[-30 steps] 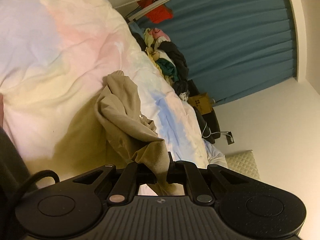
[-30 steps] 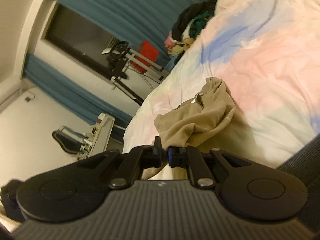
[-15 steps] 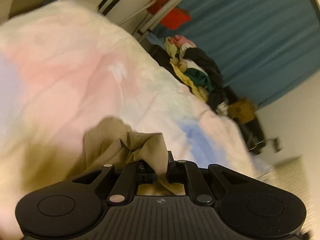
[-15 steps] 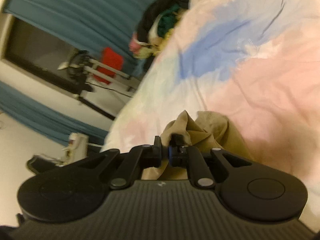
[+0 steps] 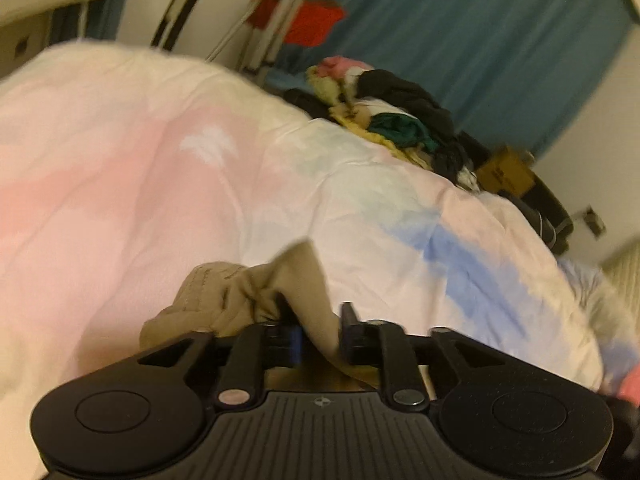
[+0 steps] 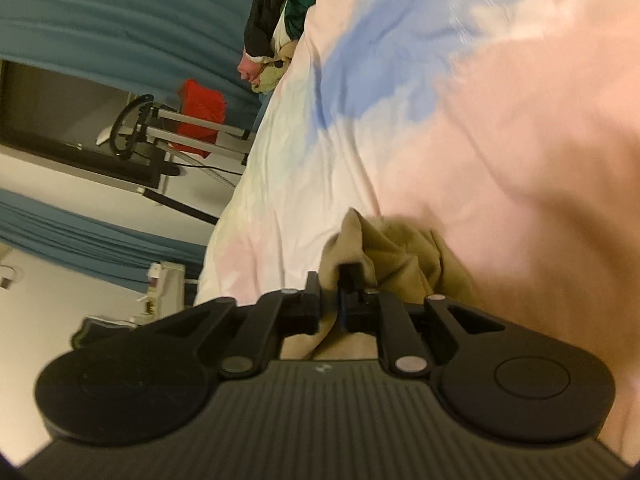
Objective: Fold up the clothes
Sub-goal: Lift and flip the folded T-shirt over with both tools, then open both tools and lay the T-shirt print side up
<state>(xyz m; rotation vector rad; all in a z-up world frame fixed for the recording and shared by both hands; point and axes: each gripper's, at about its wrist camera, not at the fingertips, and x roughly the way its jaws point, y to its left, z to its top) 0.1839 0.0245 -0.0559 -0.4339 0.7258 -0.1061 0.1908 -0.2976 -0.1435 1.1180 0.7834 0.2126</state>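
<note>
While lying crumpled on the bed, the tan woven garment [image 5: 236, 300] is bunching in loose folds just in front of both grippers; it is resting on the pastel pink, white and blue quilted duvet [image 5: 160, 184], near the edge closest to the cameras.

Left gripper [image 5: 316, 332]: its jaws are opening; a fold of the tan cloth is hanging between the black fingers [image 5: 349, 334], draping against the left one, and a clear gap is showing beside the right one; the pads are not pinching the fabric.

Right gripper [image 6: 330, 300]: its jaws are opening, though standing at a narrow gap; a ridge of the same garment [image 6: 384, 256] is rising between the two fingers; whether the pads are touching the cloth cannot be told, the frame being blurred.

Surroundings: a heap of mixed clothing in black, green, yellow and pink [image 5: 384, 116] is sitting at the far side of the bed, well apart from the tan garment; a teal pleated curtain [image 5: 480, 40] is hanging behind it; a red item on a metal frame [image 5: 308, 24] is standing beyond the far end of the bed; a brown cardboard box [image 5: 506, 172] is sitting beside the heap, near the wall.
</note>
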